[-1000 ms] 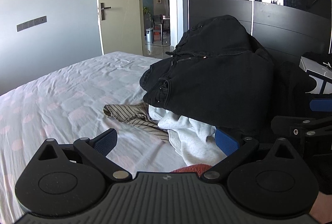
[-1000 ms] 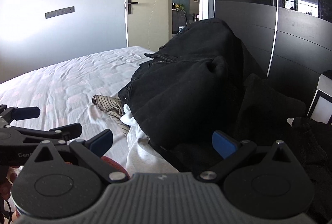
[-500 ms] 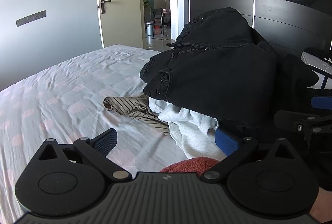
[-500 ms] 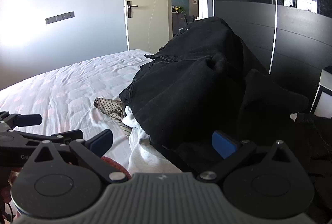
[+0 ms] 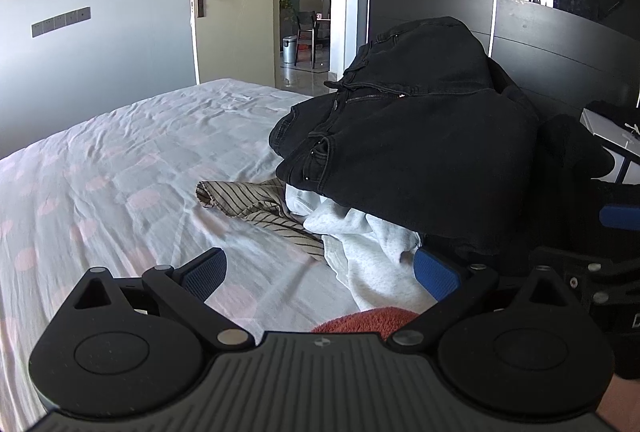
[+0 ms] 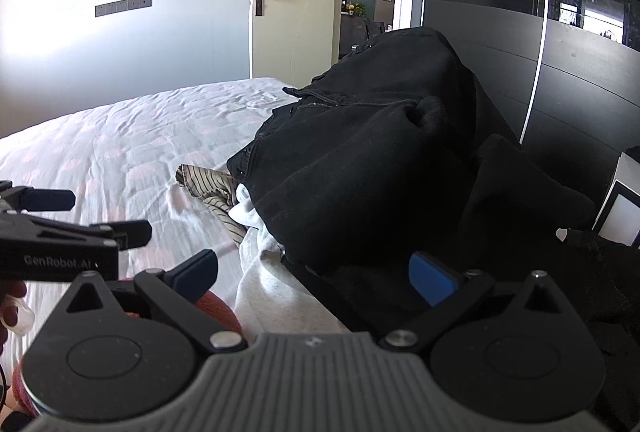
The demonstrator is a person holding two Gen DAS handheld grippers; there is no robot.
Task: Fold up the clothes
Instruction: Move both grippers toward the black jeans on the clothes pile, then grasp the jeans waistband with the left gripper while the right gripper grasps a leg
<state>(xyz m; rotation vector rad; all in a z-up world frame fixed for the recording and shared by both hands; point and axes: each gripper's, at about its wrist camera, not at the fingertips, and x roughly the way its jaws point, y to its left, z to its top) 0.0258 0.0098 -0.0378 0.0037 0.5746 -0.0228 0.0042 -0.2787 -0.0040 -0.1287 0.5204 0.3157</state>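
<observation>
Held side by side, level and close together: left gripper [image 5: 320, 274] and right gripper [image 6: 314, 274], blue-padded fingers [image 6: 432, 278] spread wide, gripping nothing.

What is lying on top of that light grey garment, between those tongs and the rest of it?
The black jeans lie heaped over most of the light grey garment, and only its near edge pokes out. Both the left tongs and the right tongs are open and hold nothing.
</observation>
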